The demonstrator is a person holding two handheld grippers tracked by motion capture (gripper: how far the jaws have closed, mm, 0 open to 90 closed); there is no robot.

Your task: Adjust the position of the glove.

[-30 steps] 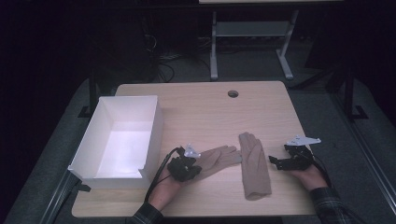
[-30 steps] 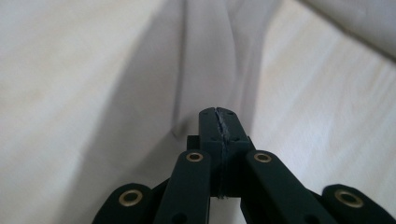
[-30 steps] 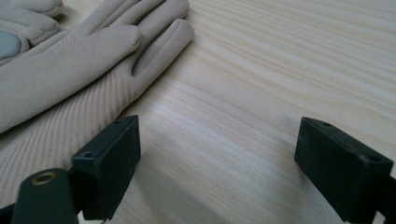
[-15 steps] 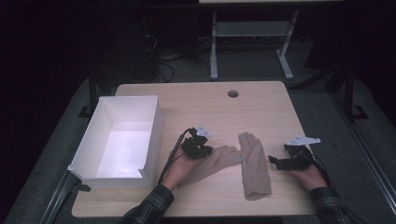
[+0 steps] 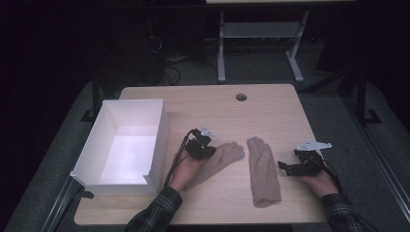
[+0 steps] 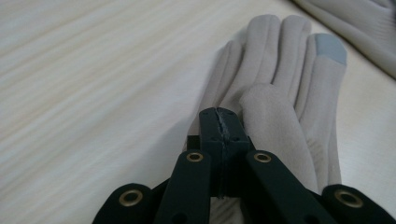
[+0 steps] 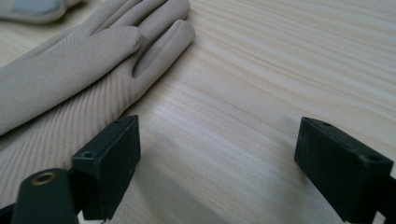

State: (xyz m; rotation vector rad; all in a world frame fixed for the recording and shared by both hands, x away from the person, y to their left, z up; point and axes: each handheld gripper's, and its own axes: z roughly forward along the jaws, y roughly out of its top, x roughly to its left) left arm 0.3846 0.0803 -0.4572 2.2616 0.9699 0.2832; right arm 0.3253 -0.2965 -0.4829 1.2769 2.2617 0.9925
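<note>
Two beige knit gloves lie flat on the wooden table [image 5: 212, 106]. My left gripper [image 5: 205, 151] hovers low over the wrist end of the left glove [image 5: 226, 154]. In the left gripper view its jaws [image 6: 219, 114] stand pressed together with nothing visible between them, above the glove [image 6: 280, 70], whose one fingertip is grey. The right glove [image 5: 263, 171] lies lengthwise, fingers away from me. My right gripper [image 5: 286, 167] rests open just right of it. In the right gripper view that gripper [image 7: 217, 163] has bare wood between its pads, with the glove [image 7: 70, 70] beside the left pad.
An open white box [image 5: 157, 140] stands at the table's left, close to my left hand. A round cable hole [image 5: 241, 97] sits near the far edge. Beyond the table is a dark floor with a metal stand and cables.
My left hand has moved right and away from me, from beside the box onto the left glove, jaws staying shut. The right hand and both gloves have kept still.
</note>
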